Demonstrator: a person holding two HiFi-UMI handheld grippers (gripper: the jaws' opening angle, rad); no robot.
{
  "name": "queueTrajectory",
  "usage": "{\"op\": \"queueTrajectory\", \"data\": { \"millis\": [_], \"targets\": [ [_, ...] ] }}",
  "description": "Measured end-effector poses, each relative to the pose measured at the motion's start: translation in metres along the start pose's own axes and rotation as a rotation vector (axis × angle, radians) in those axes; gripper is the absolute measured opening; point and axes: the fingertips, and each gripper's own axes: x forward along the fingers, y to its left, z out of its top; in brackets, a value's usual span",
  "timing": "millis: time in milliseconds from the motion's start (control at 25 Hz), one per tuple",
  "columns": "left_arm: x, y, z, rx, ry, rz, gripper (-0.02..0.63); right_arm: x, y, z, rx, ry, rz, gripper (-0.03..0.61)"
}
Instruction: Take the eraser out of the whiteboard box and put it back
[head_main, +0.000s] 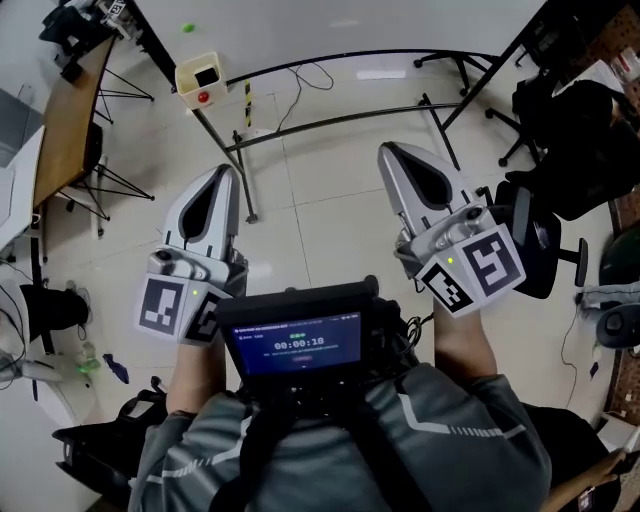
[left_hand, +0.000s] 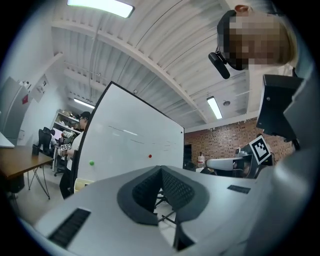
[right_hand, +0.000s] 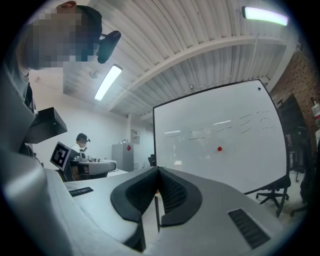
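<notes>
In the head view a cream whiteboard box (head_main: 200, 78) hangs at the lower edge of the whiteboard (head_main: 330, 25), with a dark eraser (head_main: 207, 74) in it and a red dot on its front. My left gripper (head_main: 222, 172) is shut and empty, pointing level at the board, below and right of the box. My right gripper (head_main: 388, 150) is also shut and empty, further right. The left gripper view shows its closed jaws (left_hand: 161, 169), the whiteboard (left_hand: 130, 145) and the box (left_hand: 81, 184) low at left. The right gripper view shows closed jaws (right_hand: 158, 169) before the whiteboard (right_hand: 220, 145).
Black stand legs (head_main: 330, 120) of the board spread over the tiled floor between the grippers. A wooden desk (head_main: 65, 120) stands at left and a black office chair (head_main: 560, 150) at right. A green magnet (left_hand: 91, 162) and a red magnet (left_hand: 149, 156) stick on the board. A seated person (left_hand: 82, 120) is beyond it.
</notes>
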Motion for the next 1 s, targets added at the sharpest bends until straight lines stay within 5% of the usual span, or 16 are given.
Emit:
{"op": "queueTrajectory", "data": {
  "millis": [200, 1000],
  "targets": [
    [0.010, -0.031, 0.011, -0.016, -0.019, 0.039, 0.032, -0.019, -0.014, 0.020, -0.015, 0.003, 0.063, 0.020],
    [0.020, -0.046, 0.011, -0.022, -0.001, 0.031, 0.032, -0.035, -0.028, 0.023, -0.003, 0.004, 0.044, 0.020]
  ]
}}
